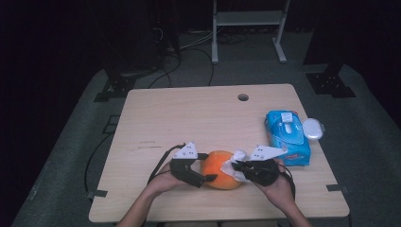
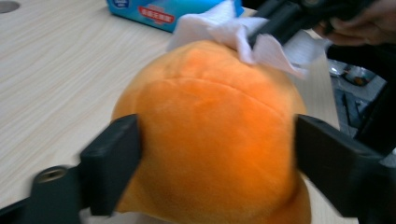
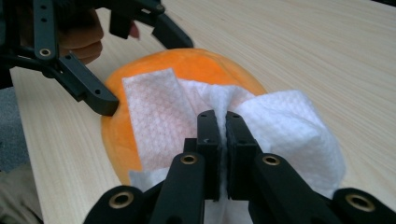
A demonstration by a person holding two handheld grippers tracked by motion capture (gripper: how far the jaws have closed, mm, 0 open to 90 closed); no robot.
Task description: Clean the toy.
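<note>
Table (image 1: 156, 118): one orange plush (image 1: 218, 166), one wipe (image 1: 235, 165), one wipe pack (image 1: 287, 136).

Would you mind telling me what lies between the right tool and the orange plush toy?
A white wipe, pinched in the right tool, lies draped on the orange plush toy, clearest in the right gripper view.

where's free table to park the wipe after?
Free: the whole far half of the table, from the cable hole back to the left edge, and the near-left corner. Crowded: near centre, where the left tool clamps the orange plush and the right tool pinches the wipe; the blue wipes pack fills the right side.
</note>
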